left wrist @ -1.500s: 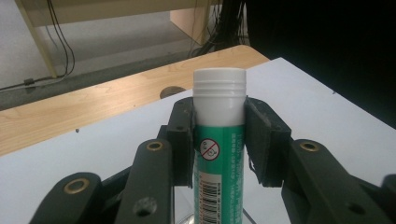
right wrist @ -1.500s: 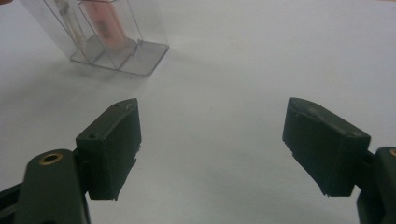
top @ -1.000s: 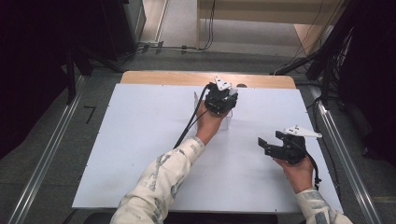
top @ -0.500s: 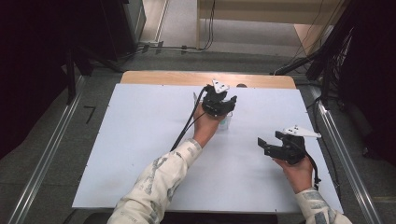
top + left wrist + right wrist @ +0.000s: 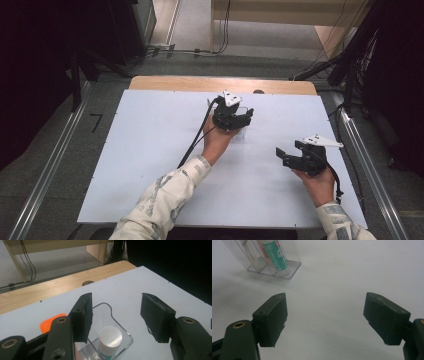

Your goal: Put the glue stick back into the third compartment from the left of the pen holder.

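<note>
Clear plastic holder [image 5: 120,338], compartmented, is shown standing on the white desk [image 5: 150,150] toward its far edge, just beside the left hand [image 5: 216,142]. In the left gripper view, one compartment is seen to contain an upright white-capped tube [image 5: 110,337]; in the right gripper view the same tube is seen from the side, with a green and white label. An orange object [image 5: 50,322] is visible at the far side of the holder, largely hidden by the near finger; whether it lies inside the holder or beside it cannot be told.

The left gripper [image 5: 115,315] is positioned directly above the holder, pointing down onto it. Its fingers [image 5: 82,315] are parted, one to each side of the tube's cap, and no contact with the cap or with the holder's rim is seen. The fingers have just been opening, with the tube standing free below the gap between them.

The right gripper [image 5: 286,156] is held above the desk's right part, well apart from the holder. Its fingers [image 5: 272,317] are spread wide, with nothing between them; bare desk surface is seen through the gap, and the holder appears farther off at the upper left of that view.

A wooden strip [image 5: 200,83] is seen along the desk's far edge, and cables lie on the floor beyond.
</note>
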Tool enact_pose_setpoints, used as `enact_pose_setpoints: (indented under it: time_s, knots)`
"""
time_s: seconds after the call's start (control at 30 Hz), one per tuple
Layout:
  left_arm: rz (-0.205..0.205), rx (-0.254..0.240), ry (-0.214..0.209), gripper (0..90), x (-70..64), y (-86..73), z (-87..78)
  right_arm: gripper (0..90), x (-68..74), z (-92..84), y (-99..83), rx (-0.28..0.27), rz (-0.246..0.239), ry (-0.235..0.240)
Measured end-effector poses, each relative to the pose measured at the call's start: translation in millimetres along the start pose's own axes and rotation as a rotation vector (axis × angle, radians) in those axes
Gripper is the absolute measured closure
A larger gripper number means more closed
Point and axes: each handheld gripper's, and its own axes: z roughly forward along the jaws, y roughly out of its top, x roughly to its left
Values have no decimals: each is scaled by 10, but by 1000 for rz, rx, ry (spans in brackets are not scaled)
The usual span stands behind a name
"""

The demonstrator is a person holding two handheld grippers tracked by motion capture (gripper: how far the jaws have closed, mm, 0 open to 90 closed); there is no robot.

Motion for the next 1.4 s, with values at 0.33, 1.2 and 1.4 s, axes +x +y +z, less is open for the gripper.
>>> enact_pose_setpoints:
  time_s: [0.33,1.2,1.4]
  knots:
    - [14,-10,-20,398,-37,-50,-194,175,-4,0,-4,3,3,-7]
    - [-31,0,10,231,278,-383,-809,119,-13,-13,-16,6,7,-35]
    - [-66,1,49,232,409,-577,-912,113,-13,-23,-16,7,4,-42]
